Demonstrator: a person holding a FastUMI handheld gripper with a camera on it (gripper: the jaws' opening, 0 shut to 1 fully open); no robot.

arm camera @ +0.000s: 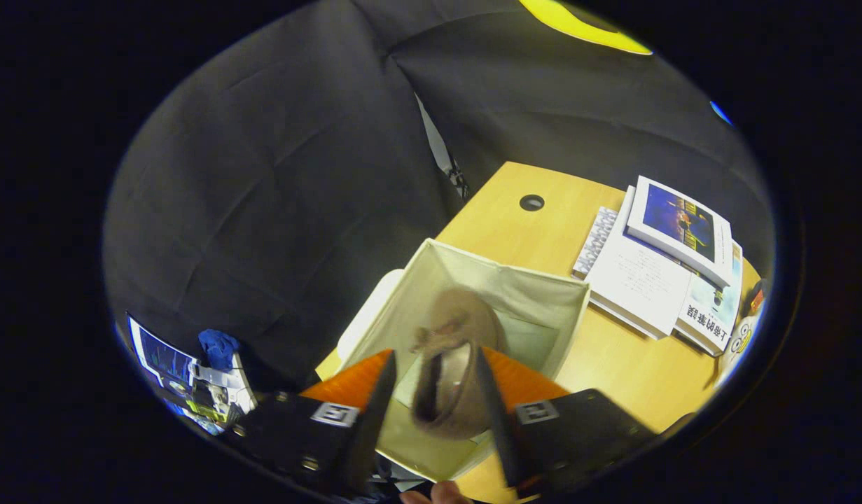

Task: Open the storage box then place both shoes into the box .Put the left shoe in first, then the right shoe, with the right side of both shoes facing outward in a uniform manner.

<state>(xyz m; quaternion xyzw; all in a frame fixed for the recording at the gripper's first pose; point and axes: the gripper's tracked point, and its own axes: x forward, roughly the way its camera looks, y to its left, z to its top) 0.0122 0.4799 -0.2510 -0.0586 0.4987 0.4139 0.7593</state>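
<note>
A tan suede shoe (453, 364) hangs between my fingers, toe pointing away and down, its opening turned toward me. My gripper (434, 378) is shut on the shoe, one finger pressing each side near the collar. Right below it stands the open cream fabric storage box (543, 294) on the wooden table (515, 231). The shoe is over the box's mouth, its toe inside the rim line. The box floor that shows around the shoe looks bare. A pale lid (364, 318) lies against the box's left side.
A stack of books and magazines (665, 262) lies on the table to the right of the box. A round cable hole (531, 203) sits in the tabletop beyond the box. Left of the table, low down, lie a blue cloth (218, 348) and papers.
</note>
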